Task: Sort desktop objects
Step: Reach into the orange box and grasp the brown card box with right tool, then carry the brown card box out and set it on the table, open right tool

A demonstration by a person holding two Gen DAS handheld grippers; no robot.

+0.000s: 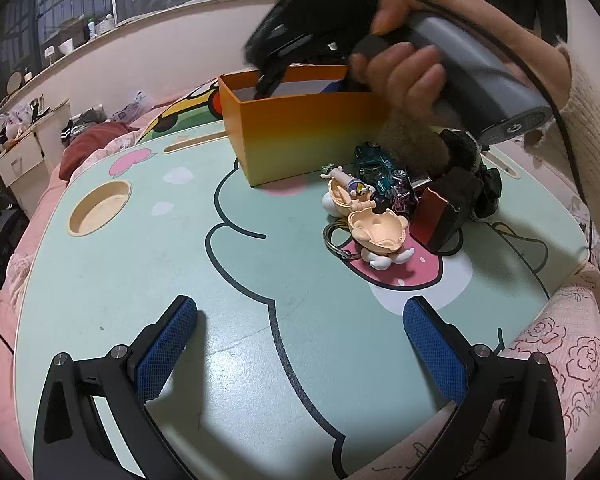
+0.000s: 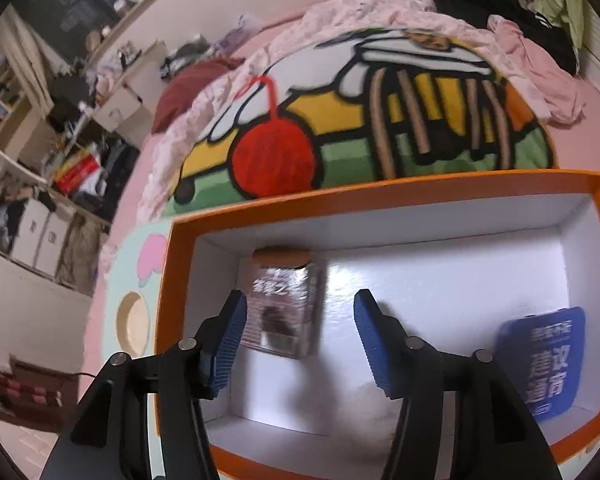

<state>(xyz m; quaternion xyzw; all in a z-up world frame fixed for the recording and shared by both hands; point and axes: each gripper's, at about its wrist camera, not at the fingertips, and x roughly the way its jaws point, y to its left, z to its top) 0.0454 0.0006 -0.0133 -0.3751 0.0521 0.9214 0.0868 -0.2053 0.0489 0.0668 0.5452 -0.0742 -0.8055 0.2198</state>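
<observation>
Bed: lying behind the desk, carrying a bright cartoon blanket, pink sheets and a heap of clothes.
Desk: a mint-green lap desk printed with a cartoon figure, showing a round cup recess at its left side.
Orange box: standing open near the desk's far edge; seen from the right wrist, its white inside is holding two things.
Right tongs: hanging above the open box, pointing down into it, pads parted and gripping nothing; a hand in a cream sleeve is holding the handle over the box.
Left tongs: hovering low over bare desk at the near edge, spread wide and empty.
Blue card: leaning at the box's right end, printed with white characters.
Shiny packet: lying inside the box toward its left end, just beyond the left pad; blurred, so whether it is touching the pad cannot be told.
Unsorted pile: sitting on the desk just right of the box, including a cream cartoon figure, a teal toy car, a dark red-edged case and a metal key ring.
</observation>
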